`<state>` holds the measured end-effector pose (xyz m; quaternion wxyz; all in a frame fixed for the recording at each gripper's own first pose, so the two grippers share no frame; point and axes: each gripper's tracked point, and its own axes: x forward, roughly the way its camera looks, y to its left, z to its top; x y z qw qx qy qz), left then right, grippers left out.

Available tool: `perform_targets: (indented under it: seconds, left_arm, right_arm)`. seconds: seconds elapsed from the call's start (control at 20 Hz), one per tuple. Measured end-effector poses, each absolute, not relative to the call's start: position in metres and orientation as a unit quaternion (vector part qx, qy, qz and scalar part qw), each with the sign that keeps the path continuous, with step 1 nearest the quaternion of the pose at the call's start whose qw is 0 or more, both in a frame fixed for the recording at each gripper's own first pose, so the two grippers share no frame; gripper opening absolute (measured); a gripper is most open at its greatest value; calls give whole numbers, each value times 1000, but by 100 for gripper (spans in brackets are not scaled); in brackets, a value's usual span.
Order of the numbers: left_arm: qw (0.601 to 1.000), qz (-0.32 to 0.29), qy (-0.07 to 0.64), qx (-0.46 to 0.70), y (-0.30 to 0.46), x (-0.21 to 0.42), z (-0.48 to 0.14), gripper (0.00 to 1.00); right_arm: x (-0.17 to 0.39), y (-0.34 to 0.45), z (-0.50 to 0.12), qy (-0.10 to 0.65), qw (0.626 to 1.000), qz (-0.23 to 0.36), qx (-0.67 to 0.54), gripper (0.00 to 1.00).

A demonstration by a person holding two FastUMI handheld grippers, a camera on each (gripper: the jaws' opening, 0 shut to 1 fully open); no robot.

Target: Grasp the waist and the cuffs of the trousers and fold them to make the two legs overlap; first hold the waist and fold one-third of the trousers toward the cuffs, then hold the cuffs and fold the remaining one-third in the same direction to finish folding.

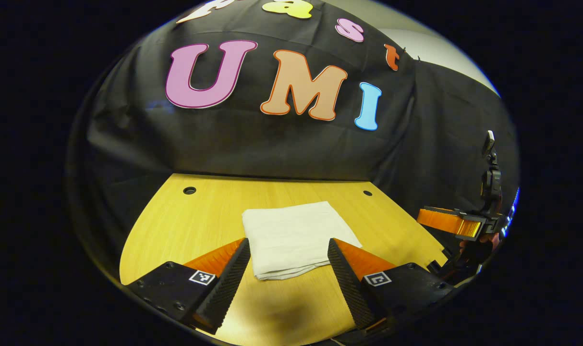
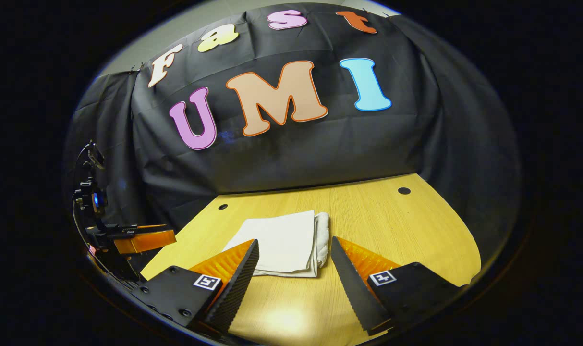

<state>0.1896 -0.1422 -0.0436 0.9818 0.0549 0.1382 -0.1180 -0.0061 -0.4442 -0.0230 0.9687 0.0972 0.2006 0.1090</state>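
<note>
The white trousers (image 1: 294,238) lie folded into a compact, layered rectangle on the wooden table (image 1: 186,226). In the left gripper view my left gripper (image 1: 289,250) is open just short of the bundle's near edge, holding nothing. The right gripper (image 1: 447,222) shows far off at the right edge of that view. In the right gripper view the folded trousers (image 2: 284,242) rest with their rolled edge toward the right, and my right gripper (image 2: 295,250) hangs open above the near edge, empty. The left gripper (image 2: 138,240) appears at the far left.
Black cloth walls close the table at the back and sides. Small round holes (image 1: 189,190) (image 1: 367,193) sit in the tabletop near the back. Bare wood (image 2: 406,230) stretches to the right of the bundle in the right gripper view.
</note>
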Motion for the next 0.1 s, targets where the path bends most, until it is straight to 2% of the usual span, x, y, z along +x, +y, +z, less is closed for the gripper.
perform_targets:
  seconds: [0.1]
  left_arm:
    - [981,-128,141,50,-150,187,-46,96]
  right_arm:
    - [-10,-441,-21,196,969,113,98,96]
